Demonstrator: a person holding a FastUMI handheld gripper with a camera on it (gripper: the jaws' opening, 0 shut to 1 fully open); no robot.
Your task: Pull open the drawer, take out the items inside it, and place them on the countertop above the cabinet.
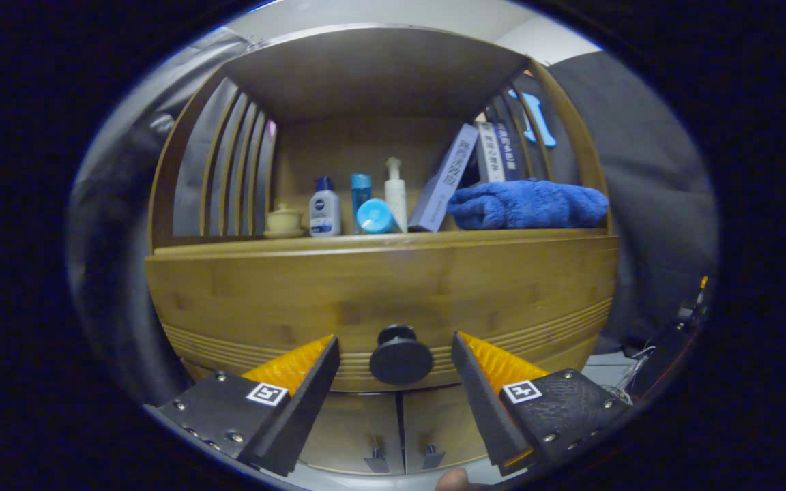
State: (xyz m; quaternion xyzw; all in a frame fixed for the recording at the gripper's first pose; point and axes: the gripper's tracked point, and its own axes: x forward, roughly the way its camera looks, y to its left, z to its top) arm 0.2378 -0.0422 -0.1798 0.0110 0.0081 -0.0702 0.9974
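A wooden cabinet faces me, its drawer front [379,293] closed, with a round dark knob [400,357] at its lower middle. My gripper [396,344] is open, one finger on each side of the knob, neither touching it. The knob sits between the fingertips, slightly beyond them. Above the drawer runs the countertop [229,247], an open shelf under a wooden top. What lies inside the drawer is hidden.
On the countertop stand a small lidded cup [284,221], a white bottle with a blue cap [325,208], a blue tube [360,192], a blue cylinder on its side [375,217], a pump bottle [395,193], a leaning box [444,179] and a folded blue towel [528,204]. Two small doors [400,426] sit below the drawer.
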